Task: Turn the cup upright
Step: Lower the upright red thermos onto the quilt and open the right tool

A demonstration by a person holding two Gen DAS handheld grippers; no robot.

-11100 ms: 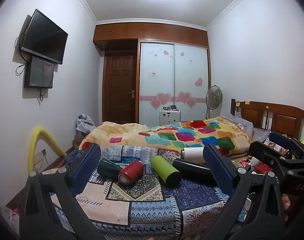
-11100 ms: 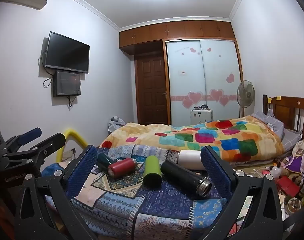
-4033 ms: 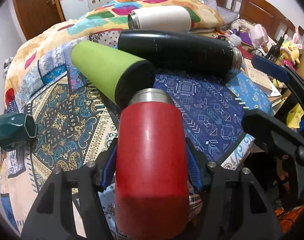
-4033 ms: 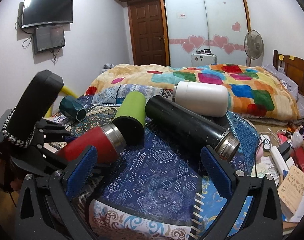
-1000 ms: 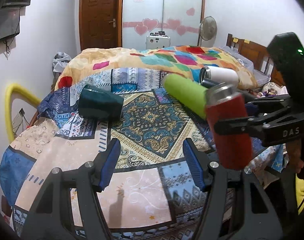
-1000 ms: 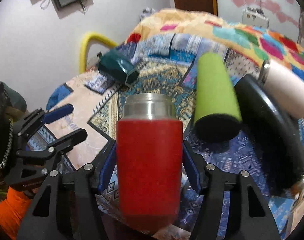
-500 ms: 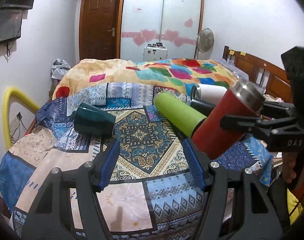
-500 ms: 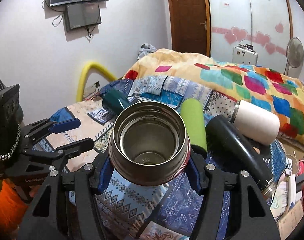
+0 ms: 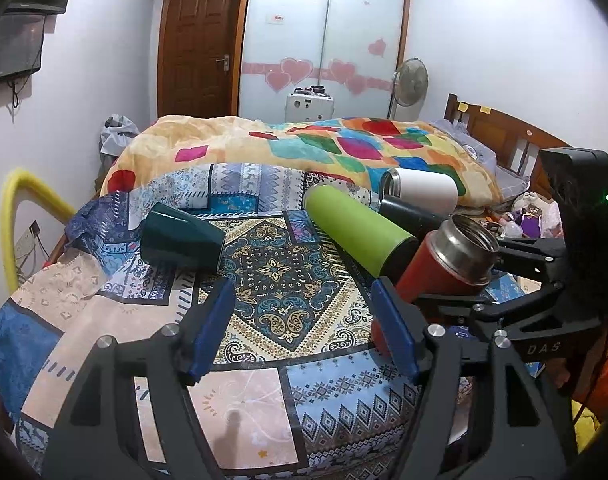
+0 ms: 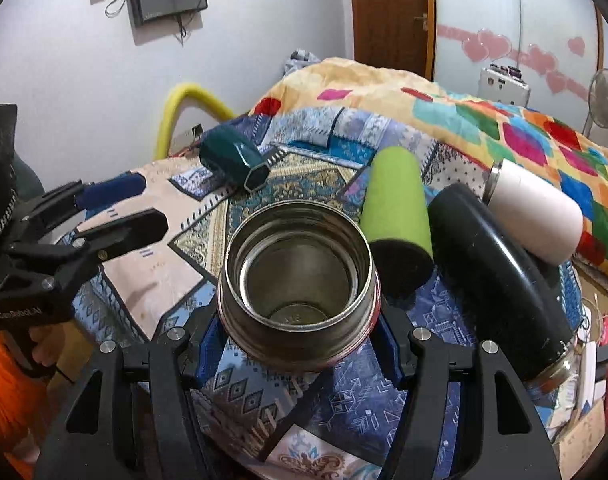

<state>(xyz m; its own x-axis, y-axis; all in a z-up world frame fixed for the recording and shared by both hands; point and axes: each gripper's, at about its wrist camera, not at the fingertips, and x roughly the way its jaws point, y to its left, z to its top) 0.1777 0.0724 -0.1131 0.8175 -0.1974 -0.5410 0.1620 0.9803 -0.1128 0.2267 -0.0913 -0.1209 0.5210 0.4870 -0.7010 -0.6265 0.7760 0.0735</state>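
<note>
Left wrist view
Left gripper (image 9: 302, 326): blue-padded fingers spread apart, nothing between them, above the patterned cloth.
Right gripper (image 9: 455, 280): black frame at the right edge, clamped on the red cup.
Red cup (image 9: 443, 270): matte red cylinder with a brushed steel neck and open mouth, tilted with the mouth up and to the right, over the right side of the worktop (image 9: 288, 280).
Green bottle (image 9: 357, 232): smooth lime cylinder lying on its side, just behind the red cup.
Teal cup (image 9: 182, 238): dark, faceted, lying on its side at the left.

Right wrist view
Right gripper (image 10: 298, 342): blue pads pressed on either side of the red cup (image 10: 298, 282), whose round steel interior faces the camera.
Left gripper (image 10: 120, 206): fingers parted, empty, at the left.
Black bottle (image 10: 499, 268): glossy, long, lying beside the green bottle (image 10: 395, 196).
White bottle (image 10: 535, 210): matte, on its side, touching the black bottle.
Teal cup (image 10: 234, 162): hexagonal base visible.
</note>
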